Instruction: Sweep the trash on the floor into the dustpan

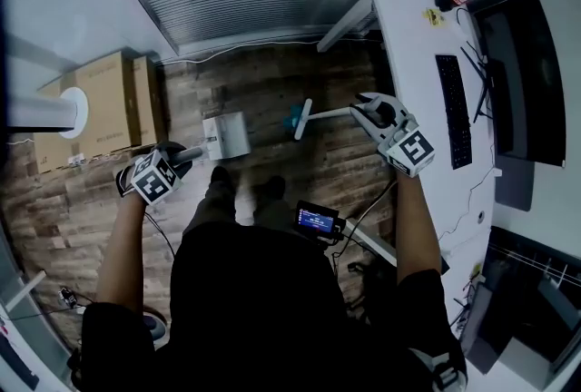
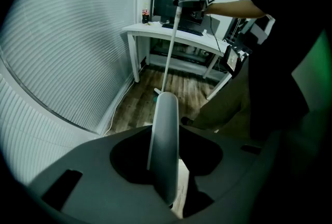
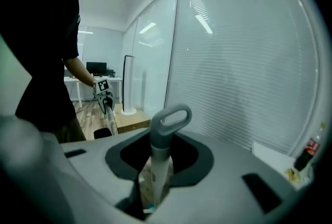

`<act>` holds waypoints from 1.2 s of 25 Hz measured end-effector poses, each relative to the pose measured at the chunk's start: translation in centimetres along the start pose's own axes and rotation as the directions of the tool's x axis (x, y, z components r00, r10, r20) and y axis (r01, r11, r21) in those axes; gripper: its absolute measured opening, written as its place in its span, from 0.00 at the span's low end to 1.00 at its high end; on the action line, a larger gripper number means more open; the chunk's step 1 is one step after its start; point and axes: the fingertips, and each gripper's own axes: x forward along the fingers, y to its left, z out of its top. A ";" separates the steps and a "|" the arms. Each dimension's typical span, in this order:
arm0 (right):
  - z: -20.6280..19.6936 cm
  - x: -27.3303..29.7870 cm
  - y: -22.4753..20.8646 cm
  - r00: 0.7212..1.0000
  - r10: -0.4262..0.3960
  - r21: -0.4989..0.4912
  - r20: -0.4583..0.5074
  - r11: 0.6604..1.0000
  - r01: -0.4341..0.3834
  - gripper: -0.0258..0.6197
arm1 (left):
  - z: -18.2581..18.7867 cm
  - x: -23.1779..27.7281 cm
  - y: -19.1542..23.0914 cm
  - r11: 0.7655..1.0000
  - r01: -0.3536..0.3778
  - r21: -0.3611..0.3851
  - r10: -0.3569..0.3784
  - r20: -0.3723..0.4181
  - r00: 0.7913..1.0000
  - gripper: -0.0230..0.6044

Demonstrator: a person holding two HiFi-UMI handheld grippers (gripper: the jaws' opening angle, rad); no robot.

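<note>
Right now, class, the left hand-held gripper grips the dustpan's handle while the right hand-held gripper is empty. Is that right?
Not quite. The right hand-held gripper is not empty: its jaws are closed on the broom's handle, as the right gripper view shows. The left hand-held gripper does grip the dustpan's handle.

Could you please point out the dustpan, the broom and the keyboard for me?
dustpan (image 1: 227, 136), head view, its white tray.
broom (image 1: 331, 112), head view, its white pole.
keyboard (image 1: 452, 109), head view, its middle.
</note>
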 end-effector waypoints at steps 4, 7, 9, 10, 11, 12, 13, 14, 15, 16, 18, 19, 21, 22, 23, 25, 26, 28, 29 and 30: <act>-5.0 2.1 -0.6 0.991 0.027 -0.034 -0.134 0.999 -0.031 0.18 | 0.0 0.1 -0.5 1.000 0.000 -0.006 0.000 -0.010 1.000 0.21; -7.8 5.4 1.2 0.983 0.080 -0.024 -0.167 0.996 -0.085 0.18 | 0.3 0.2 -0.8 1.000 -0.002 -0.007 0.002 -0.012 1.000 0.21; -7.6 7.7 2.5 0.989 0.102 0.007 -0.107 0.995 -0.102 0.18 | 0.6 0.4 -0.8 1.000 0.000 -0.008 0.000 -0.014 1.000 0.21; -7.2 8.8 3.2 0.991 0.113 0.021 -0.077 0.993 -0.112 0.18 | 0.6 0.4 -0.8 1.000 0.000 -0.007 0.000 -0.014 1.000 0.21; -6.8 9.9 4.0 0.990 0.129 0.032 -0.054 0.991 -0.127 0.18 | 0.7 0.5 -0.7 1.000 0.000 -0.007 -0.001 -0.014 1.000 0.21; -6.4 10.9 4.8 0.989 0.146 0.044 -0.032 0.989 -0.144 0.18 | 0.7 0.5 -0.7 1.000 0.001 -0.008 -0.001 -0.013 1.000 0.21; -6.0 11.8 5.6 0.987 0.160 0.060 -0.009 0.985 -0.159 0.18 | 0.7 0.5 -0.7 1.000 0.001 -0.009 -0.002 -0.012 1.000 0.21; -5.4 12.5 6.2 0.986 0.168 0.081 0.016 0.982 -0.169 0.18 | 0.7 0.5 -0.7 1.000 0.003 -0.011 -0.003 -0.010 1.000 0.21; -4.9 13.1 6.6 0.984 0.170 0.105 0.042 0.979 -0.174 0.19 | 0.7 0.5 -0.7 1.000 0.005 -0.013 -0.005 -0.009 1.000 0.21; -4.2 13.6 7.1 0.983 0.167 0.130 0.071 0.976 -0.175 0.19 | 0.7 0.5 -0.7 1.000 0.007 -0.015 -0.007 -0.008 1.000 0.21; -2.5 14.4 7.9 0.978 0.153 0.177 0.140 0.968 -0.176 0.19 | 0.7 0.4 -0.6 1.000 0.011 -0.017 -0.011 -0.006 1.000 0.21; -1.5 14.7 8.4 0.973 0.148 0.196 0.176 0.964 -0.182 0.19 | 0.7 0.4 -0.6 1.000 0.013 -0.018 -0.013 -0.004 1.000 0.21; 0.5 15.5 9.7 0.960 0.147 0.222 0.240 0.954 -0.202 0.19 | 0.5 0.4 -0.6 1.000 0.018 -0.021 -0.018 0.003 1.000 0.21; 1.6 15.8 10.3 0.952 0.146 0.235 0.269 0.949 -0.211 0.19 | 0.5 0.3 -0.6 1.000 0.020 -0.023 -0.019 0.006 1.000 0.21; 2.6 16.2 10.8 0.944 0.141 0.251 0.298 0.943 -0.220 0.19 | 0.4 0.3 -0.6 0.999 0.021 -0.025 -0.021 0.009 1.000 0.21; 4.6 16.8 11.7 0.925 0.133 0.287 0.355 0.926 -0.244 0.19 | 0.4 0.3 -0.7 0.999 0.024 -0.028 -0.023 0.016 1.000 0.21; 5.6 17.2 12.1 0.915 0.132 0.304 0.382 0.917 -0.260 0.19 | 0.5 0.3 -0.7 0.999 0.026 -0.030 -0.025 0.020 0.999 0.21; 7.2 17.8 13.0 0.894 0.134 0.327 0.427 0.899 -0.291 0.19 | 0.4 0.3 -0.7 0.999 0.028 -0.031 -0.027 0.027 0.999 0.21; 7.8 18.1 13.4 0.887 0.133 0.334 0.443 0.893 -0.301 0.19 | 0.4 0.2 -0.7 0.999 0.028 -0.030 -0.027 0.030 0.999 0.21; 8.3 18.4 13.8 0.882 0.132 0.339 0.452 0.889 -0.307 0.19 | 0.3 0.2 -0.6 0.999 0.029 -0.030 -0.028 0.033 0.999 0.21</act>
